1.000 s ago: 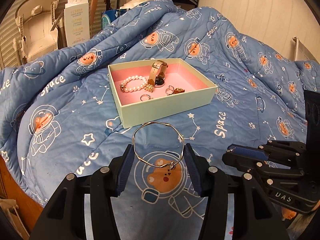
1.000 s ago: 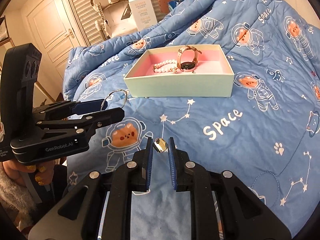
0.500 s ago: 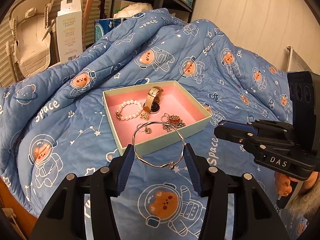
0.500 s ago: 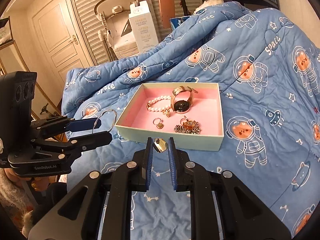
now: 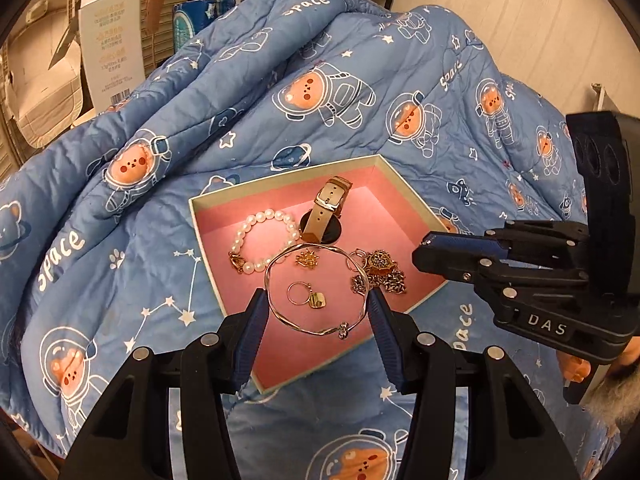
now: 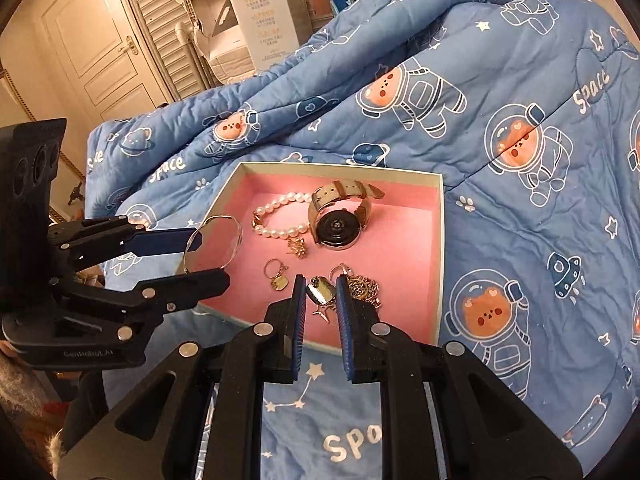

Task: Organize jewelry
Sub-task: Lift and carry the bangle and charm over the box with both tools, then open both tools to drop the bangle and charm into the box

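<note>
Holding a thin silver bangle (image 5: 316,289) between its two blue-padded fingers, the left gripper (image 5: 317,312) hung over the near corner of the open box (image 5: 280,190), where a second earlier it had been above bare quilt short of the box. The bangle was pinched at its two sides, its clasp toward the camera, clear of the pink floor.

The right gripper (image 6: 320,306) had likewise come forward from over the quilt to above the near edge of the box. Its fingers were pressed on one small gold heart-shaped charm (image 6: 320,291), just above the tray lining.

Inside the box I counted one small ring with a gold charm (image 5: 308,297), lying on the floor within the outline of the bangle held above it, one little gold spiky piece (image 5: 307,258), one heap of gold and silver chain (image 5: 378,272) on the right side, one pearl bracelet (image 5: 260,246) with a gold clasp, and one watch (image 6: 340,216) with a beige strap standing on its edge with its dark face showing. The pearls and the watch sat toward the far wall, just beside each other.

The box lay on a blue quilt (image 5: 180,128) printed with astronaut bears, which rose in folds behind it. Beyond stood one tall white carton (image 6: 262,16).
</note>
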